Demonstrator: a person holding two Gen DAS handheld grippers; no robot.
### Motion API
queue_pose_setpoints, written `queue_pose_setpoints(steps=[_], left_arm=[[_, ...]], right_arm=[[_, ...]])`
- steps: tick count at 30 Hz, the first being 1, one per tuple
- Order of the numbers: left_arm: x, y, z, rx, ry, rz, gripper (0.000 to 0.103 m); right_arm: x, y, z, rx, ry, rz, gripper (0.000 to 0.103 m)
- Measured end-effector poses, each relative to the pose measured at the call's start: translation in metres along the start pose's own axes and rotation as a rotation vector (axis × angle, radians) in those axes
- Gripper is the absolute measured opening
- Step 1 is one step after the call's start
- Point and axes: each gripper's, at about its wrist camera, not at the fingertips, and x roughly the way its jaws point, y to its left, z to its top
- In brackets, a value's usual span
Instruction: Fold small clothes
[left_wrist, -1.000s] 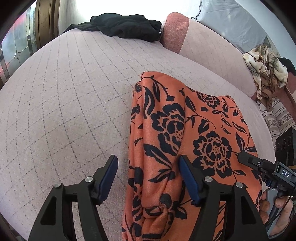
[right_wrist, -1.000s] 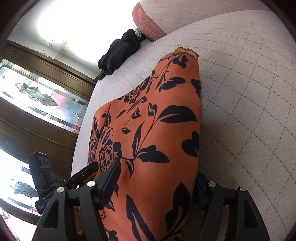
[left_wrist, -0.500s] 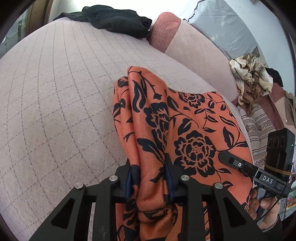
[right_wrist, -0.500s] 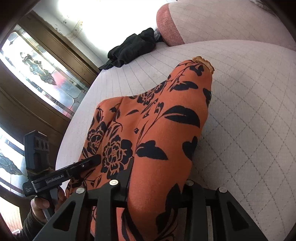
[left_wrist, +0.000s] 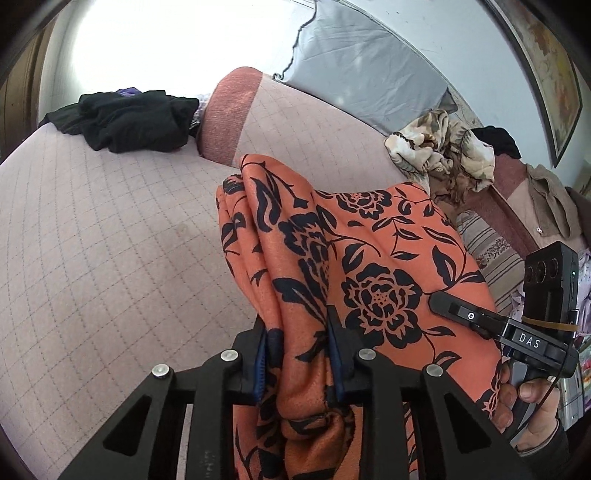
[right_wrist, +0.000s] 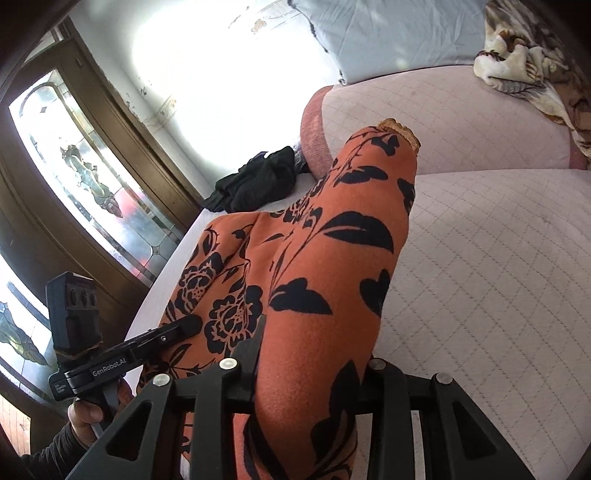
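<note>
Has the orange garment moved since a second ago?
Yes. The orange garment, clamped by the left gripper and right gripper, has lifted: its far end now overlaps the bolster instead of lying below it on the bed.

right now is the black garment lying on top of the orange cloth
No, the black garment lies far back on the bed beside the pillow, well apart from the orange cloth.

Matt orange cloth garment, quilted sofa
</note>
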Motion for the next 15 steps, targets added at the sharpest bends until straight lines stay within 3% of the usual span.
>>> queue_pose_setpoints(steps=[8,11,13,15], left_arm=[[0.049,0.006,-0.029,0.023,0.092,0.048,0.029],[0.069,0.017,-0.046,0.045,0.143,0.122,0.035],[0.067,0.025,-0.052,0.064,0.144,0.130,0.044],[0.050,0.033,-0.054,0.079,0.125,0.156,0.050]], right_arm=[[0.012,-0.069,-0.019,0.089,0.021,-0.006,0.034],[0.030,-0.098,-0.037,0.159,0.073,-0.027,0.036],[0.039,-0.113,-0.050,0.197,0.121,-0.091,0.048],[0.031,-0.119,-0.056,0.217,0.098,-0.103,0.059]])
